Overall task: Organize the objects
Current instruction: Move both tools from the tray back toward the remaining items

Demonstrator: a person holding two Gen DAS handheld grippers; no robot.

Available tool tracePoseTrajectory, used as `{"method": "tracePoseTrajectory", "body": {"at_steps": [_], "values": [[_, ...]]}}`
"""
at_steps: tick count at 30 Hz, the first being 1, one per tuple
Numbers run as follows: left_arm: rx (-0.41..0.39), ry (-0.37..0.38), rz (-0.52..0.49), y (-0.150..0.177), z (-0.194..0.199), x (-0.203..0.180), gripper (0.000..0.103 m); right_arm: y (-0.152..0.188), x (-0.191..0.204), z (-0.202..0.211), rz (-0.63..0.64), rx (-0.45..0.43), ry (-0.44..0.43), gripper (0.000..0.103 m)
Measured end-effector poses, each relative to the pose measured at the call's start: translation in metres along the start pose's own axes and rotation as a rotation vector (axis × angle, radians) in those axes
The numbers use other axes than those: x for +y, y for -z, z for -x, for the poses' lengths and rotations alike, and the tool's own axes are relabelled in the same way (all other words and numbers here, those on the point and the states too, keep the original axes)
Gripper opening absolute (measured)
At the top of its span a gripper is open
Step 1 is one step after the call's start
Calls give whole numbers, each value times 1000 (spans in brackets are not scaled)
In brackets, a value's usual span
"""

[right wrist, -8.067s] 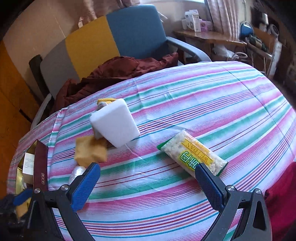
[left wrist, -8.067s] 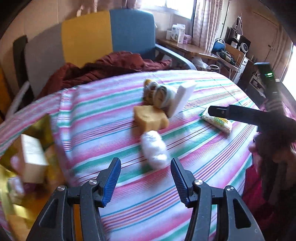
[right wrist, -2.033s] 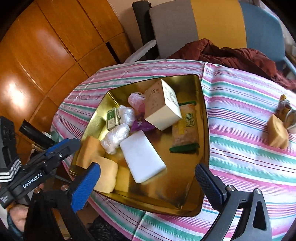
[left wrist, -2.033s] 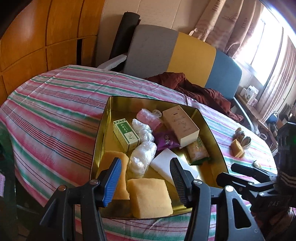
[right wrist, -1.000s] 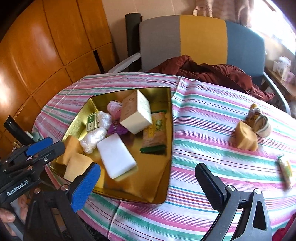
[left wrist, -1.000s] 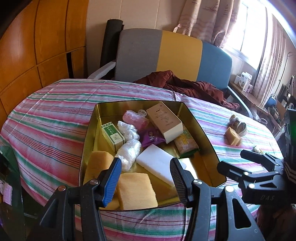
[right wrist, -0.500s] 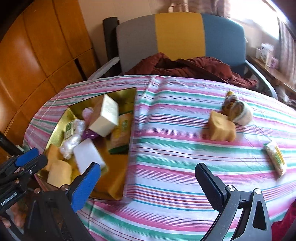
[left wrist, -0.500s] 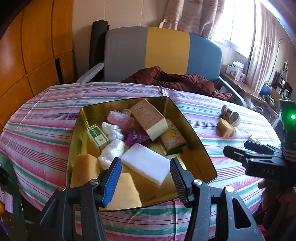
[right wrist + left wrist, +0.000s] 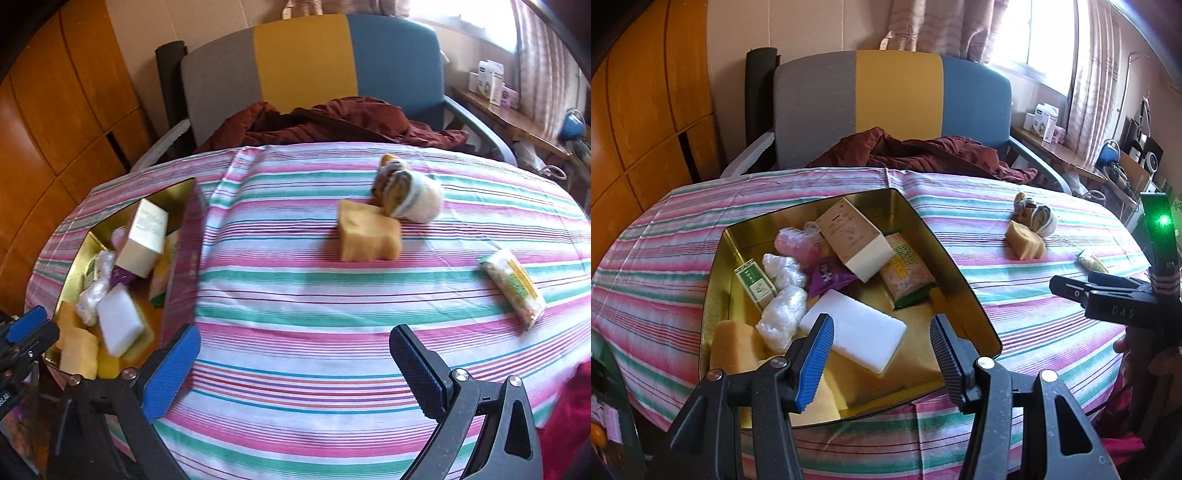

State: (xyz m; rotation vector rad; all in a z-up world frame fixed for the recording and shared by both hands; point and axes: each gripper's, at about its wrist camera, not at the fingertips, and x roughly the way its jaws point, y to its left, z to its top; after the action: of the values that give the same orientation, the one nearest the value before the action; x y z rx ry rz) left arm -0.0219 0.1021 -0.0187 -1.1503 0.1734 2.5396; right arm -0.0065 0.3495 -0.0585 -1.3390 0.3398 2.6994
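1. Sponge block (image 9: pixel 369 236), yellow, sits on the striped tablecloth (image 9: pixel 314 295), touching a rolled bundle (image 9: pixel 410 201); likely light and squashy, best pinched across its flat sides.
2. Snack packet (image 9: pixel 513 288) lies apart near the right edge, probably crinkly and slippery.
3. Right gripper (image 9: pixel 295 365) hovers with jaws apart, empty, over bare cloth.
4. Left gripper (image 9: pixel 882 354), jaws apart and empty, hangs over the crowded gold tin (image 9: pixel 960 280).

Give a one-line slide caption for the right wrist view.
Open right tongs over striped tablecloth; sponge and snack packet outside gold tin.
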Motion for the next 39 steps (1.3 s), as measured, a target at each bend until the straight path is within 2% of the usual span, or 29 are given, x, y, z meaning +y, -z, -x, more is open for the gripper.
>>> {"method": "tracePoseTrajectory", "body": {"at_steps": [13, 22, 28, 39], "values": [[3, 17, -74, -12, -7, -28, 55, -17, -44, 12, -40, -22, 65, 103], [1, 31, -127, -24, -14, -50, 55, -41, -76, 21, -32, -47, 122, 103], [3, 43, -174, -33, -23, -68, 55, -53, -105, 13, -18, -33, 172, 103], [22, 65, -259, -50, -49, -106, 59, -54, -162, -15, -81, 0, 192, 103]]}}
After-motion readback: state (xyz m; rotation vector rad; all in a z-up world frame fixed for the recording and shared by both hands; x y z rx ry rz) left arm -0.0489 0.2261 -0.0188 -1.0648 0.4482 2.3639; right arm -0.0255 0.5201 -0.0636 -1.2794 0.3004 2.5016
